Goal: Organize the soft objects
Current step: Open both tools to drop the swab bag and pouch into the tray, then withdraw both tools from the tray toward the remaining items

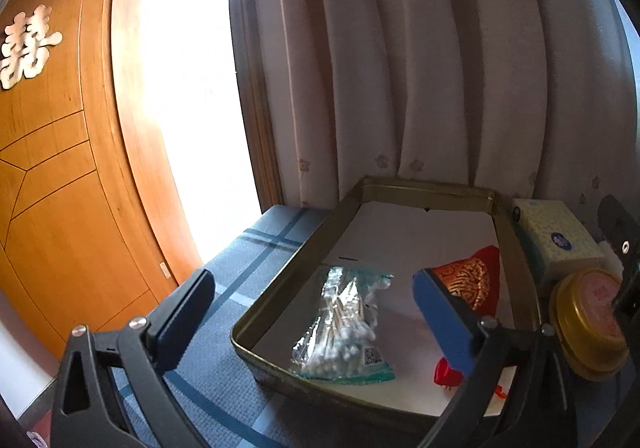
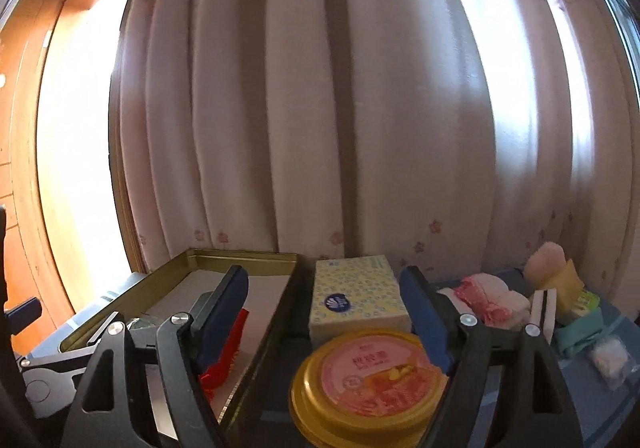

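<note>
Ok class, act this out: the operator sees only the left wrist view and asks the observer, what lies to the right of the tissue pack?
Observer: A pink and white cloth bundle lies just right of the tissue pack.
Operator: Anything beyond it?
Observer: Yes, a clear bag of cotton balls lies near the right edge.
Operator: Is the right gripper carrying something?
Observer: No, the right gripper is open, with nothing gripped.
</note>
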Motion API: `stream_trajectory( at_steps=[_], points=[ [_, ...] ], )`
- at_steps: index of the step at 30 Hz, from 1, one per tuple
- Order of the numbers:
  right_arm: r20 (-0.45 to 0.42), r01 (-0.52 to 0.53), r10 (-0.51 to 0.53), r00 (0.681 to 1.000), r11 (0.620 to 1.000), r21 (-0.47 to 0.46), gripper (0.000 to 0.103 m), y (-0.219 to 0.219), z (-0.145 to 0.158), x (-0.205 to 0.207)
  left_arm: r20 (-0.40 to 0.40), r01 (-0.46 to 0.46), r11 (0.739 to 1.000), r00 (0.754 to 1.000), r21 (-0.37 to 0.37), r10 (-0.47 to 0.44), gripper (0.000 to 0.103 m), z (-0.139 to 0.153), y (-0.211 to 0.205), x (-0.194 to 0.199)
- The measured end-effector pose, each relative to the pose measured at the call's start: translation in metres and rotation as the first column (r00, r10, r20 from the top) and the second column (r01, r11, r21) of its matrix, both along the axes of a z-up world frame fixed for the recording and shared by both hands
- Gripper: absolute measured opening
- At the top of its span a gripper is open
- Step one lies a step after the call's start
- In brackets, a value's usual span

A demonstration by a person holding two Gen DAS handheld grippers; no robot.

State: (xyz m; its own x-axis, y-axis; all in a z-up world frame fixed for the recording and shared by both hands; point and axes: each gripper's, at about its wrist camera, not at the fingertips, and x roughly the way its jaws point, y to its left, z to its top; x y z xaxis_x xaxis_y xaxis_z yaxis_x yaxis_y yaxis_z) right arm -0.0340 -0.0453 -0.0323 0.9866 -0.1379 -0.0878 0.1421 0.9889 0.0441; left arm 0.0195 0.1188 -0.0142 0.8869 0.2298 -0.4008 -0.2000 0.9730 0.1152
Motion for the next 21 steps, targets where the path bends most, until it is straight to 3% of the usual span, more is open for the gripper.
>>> stream_trajectory(
  at_steps=[21],
  points=[
    [0.076,0.117,-0.118,0.990,0.993,0.019,0.080,-0.053,0.002,-0.041,0.054,0.061,0.996,0.996,0.067,-0.064,0.101,-0.002,-0.042,-0.029]
  ],
)
